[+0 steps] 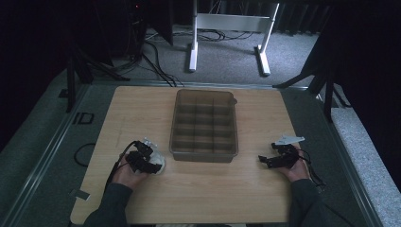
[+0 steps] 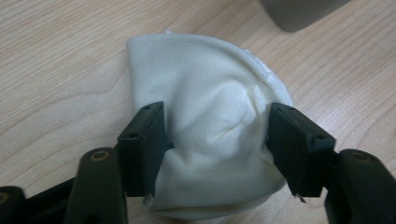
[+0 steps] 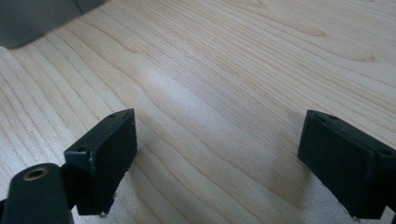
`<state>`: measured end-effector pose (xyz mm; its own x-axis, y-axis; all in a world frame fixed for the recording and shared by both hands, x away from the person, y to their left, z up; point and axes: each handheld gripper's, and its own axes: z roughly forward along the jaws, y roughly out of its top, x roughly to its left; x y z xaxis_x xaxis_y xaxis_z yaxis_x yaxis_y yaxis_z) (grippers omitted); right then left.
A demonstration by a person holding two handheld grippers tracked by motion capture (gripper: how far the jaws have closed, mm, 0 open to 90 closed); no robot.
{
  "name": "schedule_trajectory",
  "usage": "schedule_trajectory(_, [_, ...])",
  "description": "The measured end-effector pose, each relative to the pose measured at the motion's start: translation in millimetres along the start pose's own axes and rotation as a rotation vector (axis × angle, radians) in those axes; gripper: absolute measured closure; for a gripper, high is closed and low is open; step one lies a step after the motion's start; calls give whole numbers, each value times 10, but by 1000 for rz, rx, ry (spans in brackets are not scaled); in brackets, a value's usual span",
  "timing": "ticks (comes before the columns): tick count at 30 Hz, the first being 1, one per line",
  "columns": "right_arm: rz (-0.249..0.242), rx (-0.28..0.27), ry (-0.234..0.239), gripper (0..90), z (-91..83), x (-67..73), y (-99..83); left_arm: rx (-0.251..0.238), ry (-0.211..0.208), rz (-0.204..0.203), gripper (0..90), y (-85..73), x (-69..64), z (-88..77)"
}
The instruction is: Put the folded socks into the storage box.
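White cloth (image 2: 210, 144), left gripper (image 2: 217, 140) pinching it

1. Your left gripper (image 2: 217, 140) has two black block jaws, each with small screw holes on top.
2. Your right gripper (image 1: 274, 161) carries a grey three-cornered plate.
3. You wear dark sleeves (image 1: 111, 205).

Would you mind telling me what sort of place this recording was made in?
Probably a lab or recording room: a wooden table fenced by black stands, loose cables across grey carpet, and a white desk frame behind.
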<state>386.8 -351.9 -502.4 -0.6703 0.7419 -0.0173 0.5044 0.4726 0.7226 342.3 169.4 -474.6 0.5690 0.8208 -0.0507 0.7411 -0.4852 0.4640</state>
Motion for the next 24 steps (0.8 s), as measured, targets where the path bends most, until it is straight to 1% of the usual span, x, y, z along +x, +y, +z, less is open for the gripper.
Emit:
schedule_trajectory(7, [-1,0,0,113,-1,0,-1,-19,-8,-39,594,-5,114,-16])
schedule_trajectory(10, [-1,0,0,113,-1,0,-1,-18,-13,-36,648,-8,147,-22])
schedule_trajectory(14, [1,0,1,114,-2,-1,-2,-17,-25,-30,676,-1,168,-27])
schedule_trajectory(18, [-1,-1,2,114,-2,-3,-2,-13,-34,-11,686,7,184,-39])
schedule_trajectory(22, [-1,-1,2,115,-2,-3,-2,-15,-55,-12,696,14,215,-57])
schedule_trajectory(24, [-1,-1,2,115,-3,-3,-2,-21,-77,-15,698,16,236,-74])
